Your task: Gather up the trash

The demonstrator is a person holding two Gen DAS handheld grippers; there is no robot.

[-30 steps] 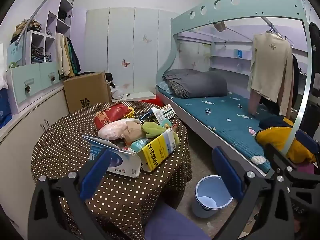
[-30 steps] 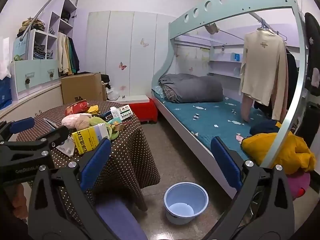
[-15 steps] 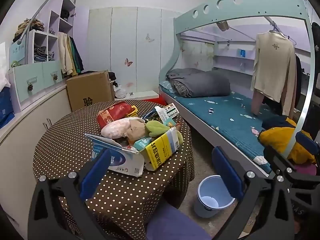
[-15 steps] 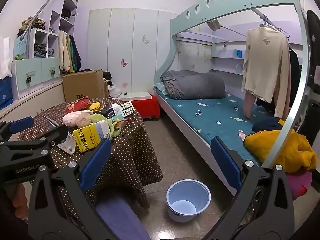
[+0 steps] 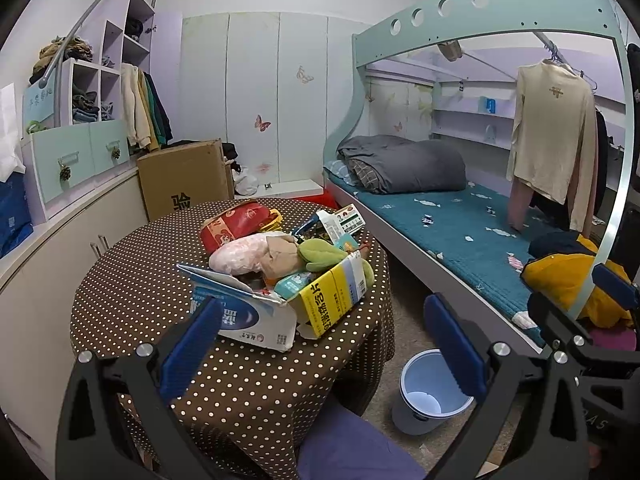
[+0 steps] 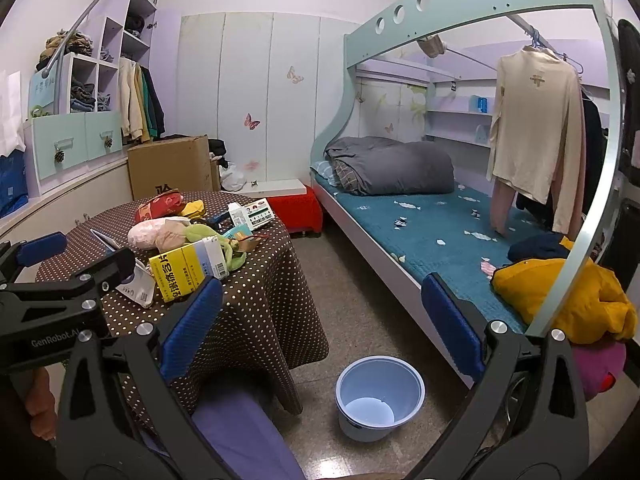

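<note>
A heap of trash lies on the round table with the brown dotted cloth [image 5: 132,300]: a yellow carton [image 5: 334,298], a torn white and blue box [image 5: 248,316], a pink bag [image 5: 240,254], a red packet [image 5: 236,222] and a green wrapper [image 5: 320,254]. A pale blue bin [image 5: 430,396] stands on the floor right of the table, seen too as the bin [image 6: 380,394]. My left gripper [image 5: 320,354] hovers open just short of the box. My right gripper [image 6: 318,328] is open over the floor, empty.
A bunk bed [image 5: 460,232] with a grey duvet fills the right side. A cardboard box [image 5: 182,178] and white cabinets [image 5: 52,248] stand behind and left of the table. A purple-clad leg [image 6: 244,436] lies below the grippers. Yellow clothing [image 6: 560,296] sits on the bed edge.
Both views have crept a little closer to the table and bin. Both grippers stay open and empty; nothing on the table has moved.
</note>
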